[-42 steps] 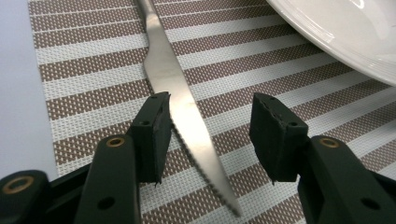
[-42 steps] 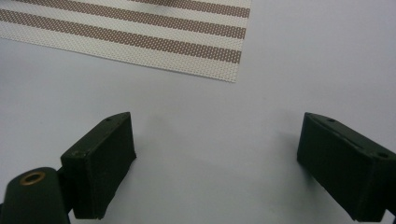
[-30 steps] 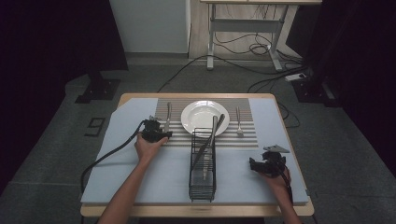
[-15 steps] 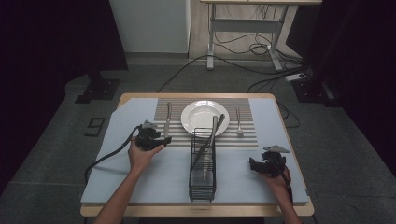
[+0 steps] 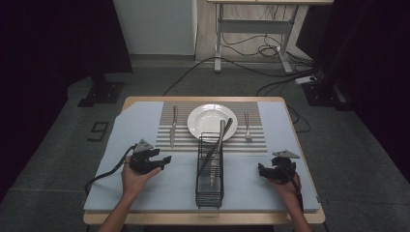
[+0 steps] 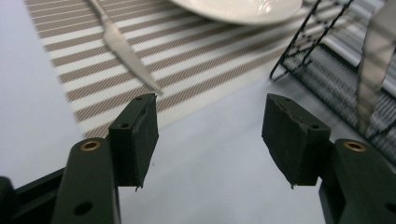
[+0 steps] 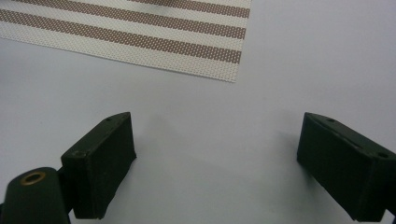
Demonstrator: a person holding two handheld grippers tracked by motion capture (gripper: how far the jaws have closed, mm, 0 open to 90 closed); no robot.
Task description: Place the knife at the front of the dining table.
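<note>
A white plate (image 5: 208,117) sits on a striped placemat (image 5: 186,141), with a knife (image 5: 173,125) to its left and a fork (image 5: 246,125) to its right. A black wire rack (image 5: 210,187) stands in front of the plate with a long utensil (image 5: 217,143) leaning in it. My left gripper (image 5: 166,160) is open, low over the blue cloth left of the rack. In the left gripper view the knife (image 6: 122,45), plate (image 6: 243,10) and rack (image 6: 308,51) lie beyond its open gripper (image 6: 210,123). My right gripper (image 5: 261,170) rests open right of the rack; its own view (image 7: 217,149) has bare cloth between the jaws.
A blue cloth (image 5: 130,135) covers the wooden table (image 5: 203,220). Cables trail from both grippers. Behind the table are a desk frame (image 5: 251,29), floor cables (image 5: 241,48) and a power strip (image 5: 307,79). Bare cloth lies on both sides of the rack.
My left gripper has drawn back from beside the knife toward the near side of the table. The right gripper has stayed put.
</note>
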